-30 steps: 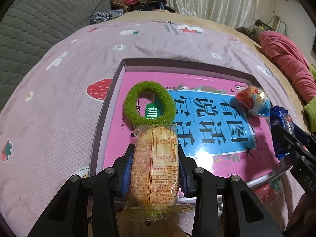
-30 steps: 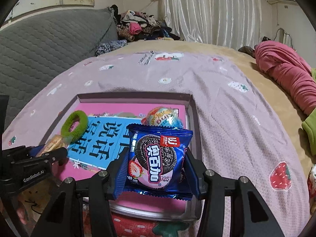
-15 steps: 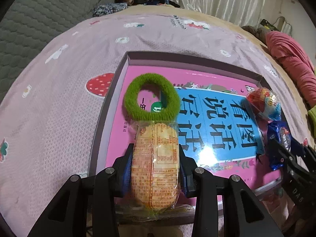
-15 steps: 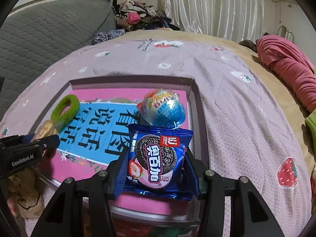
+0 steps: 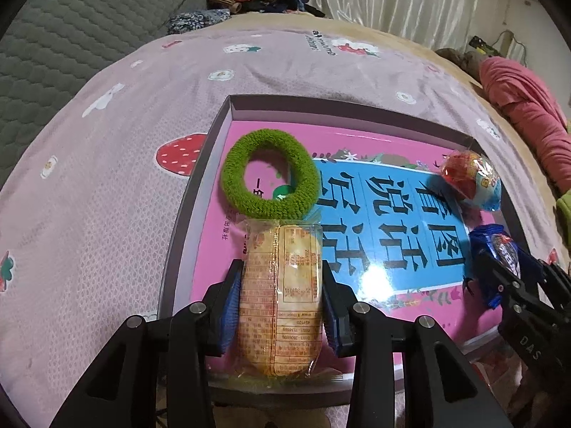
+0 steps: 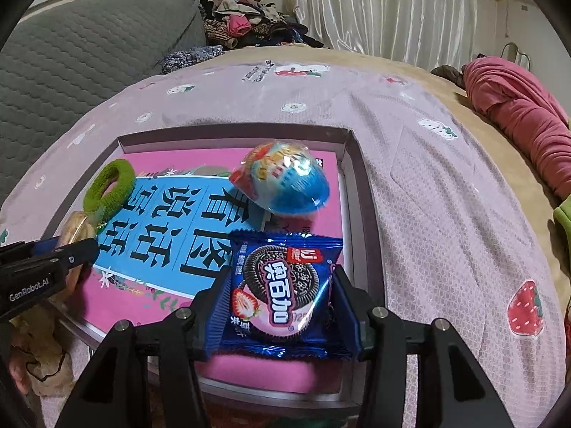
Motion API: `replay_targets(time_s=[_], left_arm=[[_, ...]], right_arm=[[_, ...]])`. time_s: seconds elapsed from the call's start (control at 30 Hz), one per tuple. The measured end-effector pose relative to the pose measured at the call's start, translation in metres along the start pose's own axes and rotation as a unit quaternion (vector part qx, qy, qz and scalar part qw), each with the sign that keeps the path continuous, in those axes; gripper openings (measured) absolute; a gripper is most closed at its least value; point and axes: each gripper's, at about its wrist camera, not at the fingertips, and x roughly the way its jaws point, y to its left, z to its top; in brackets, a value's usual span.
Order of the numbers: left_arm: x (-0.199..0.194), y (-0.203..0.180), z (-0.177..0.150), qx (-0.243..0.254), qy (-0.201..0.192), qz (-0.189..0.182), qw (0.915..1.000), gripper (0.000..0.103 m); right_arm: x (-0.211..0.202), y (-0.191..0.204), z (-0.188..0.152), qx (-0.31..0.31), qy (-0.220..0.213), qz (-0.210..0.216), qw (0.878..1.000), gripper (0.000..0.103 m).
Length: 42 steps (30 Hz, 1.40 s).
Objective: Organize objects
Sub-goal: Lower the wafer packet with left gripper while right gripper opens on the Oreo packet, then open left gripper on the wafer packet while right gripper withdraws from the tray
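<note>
Left gripper (image 5: 280, 285): clamped on the yellow cracker packet (image 5: 279, 299), over the near left part of the tray (image 5: 200, 192), packet tip touching the green hair tie (image 5: 269, 173).
Right gripper (image 6: 282, 292): clamped on the blue cookie packet (image 6: 282, 289), over the tray's near right corner, just before the wrapped toy egg (image 6: 285, 182).
Tray floor: pink book (image 6: 167, 221).

The cracker packet's (image 5: 280, 299) lower end is hidden behind the tray's (image 5: 178, 235) near wall. At four o'clock, the cookie packet (image 5: 499, 260) is half covered by the right tongs (image 5: 514, 285).
</note>
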Motion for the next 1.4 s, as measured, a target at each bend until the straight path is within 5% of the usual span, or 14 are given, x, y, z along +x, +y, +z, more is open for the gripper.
replay_targets(time_s=[0.17,0.57,1.0,1.4], left_arm=[[-0.005,-0.002,-0.002,0.004,-0.002,0.003,1.0000,0.046],[-0.020,-0.002,-0.003,0.007,-0.014,0.002,0.9999,0.073],[-0.064,0.003,-0.010,0.004,-0.042,0.003,0.9991,0.077],[-0.141,0.013,-0.018,0.003,-0.067,0.011,0.9977,0.078]], right_arm=[[-0.002,0.002,0.001,-0.002,-0.002,-0.002,1.000,0.066],[-0.018,0.000,0.003,0.004,-0.014,-0.006,1.000,0.076],[-0.063,0.008,0.012,0.004,-0.056,-0.011,0.998,0.085],[-0.149,0.033,0.012,-0.008,-0.106,-0.003,0.994,0.092]])
